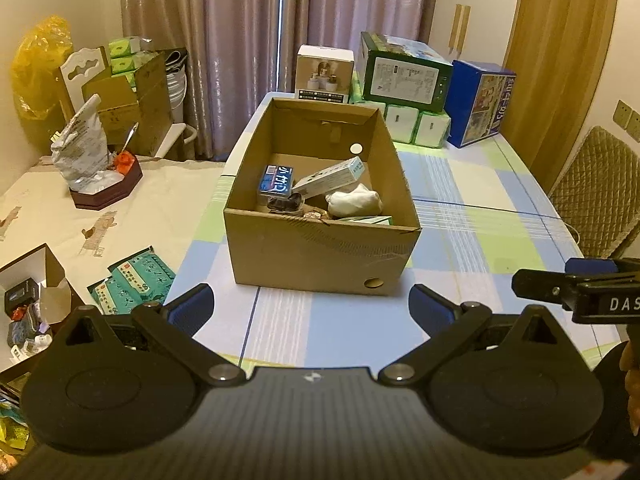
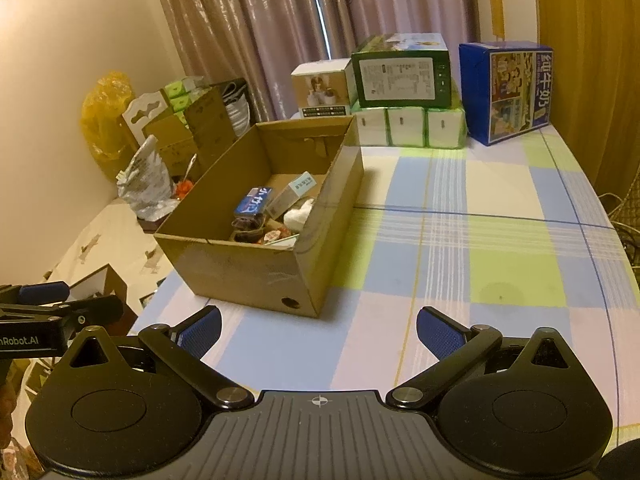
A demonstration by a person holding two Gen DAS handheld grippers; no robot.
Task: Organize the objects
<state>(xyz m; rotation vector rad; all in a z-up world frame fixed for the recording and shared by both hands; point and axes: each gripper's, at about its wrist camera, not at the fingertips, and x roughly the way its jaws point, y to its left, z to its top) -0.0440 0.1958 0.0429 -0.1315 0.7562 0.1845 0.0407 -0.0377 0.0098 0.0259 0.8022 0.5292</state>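
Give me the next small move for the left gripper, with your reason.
Probably swing the left gripper left toward the teal packets lying loose beside the table: it is open and empty, while the cardboard box already holds several items.

left wrist: low over table point(image 1: 460, 216) near edge, faces box point(image 1: 320, 248) at 12, near | right wrist: same height, box point(image 2: 256, 272) at 11 | shared: box, table, curtain point(image 1: 248, 40), stacked cartons point(image 1: 404, 76)
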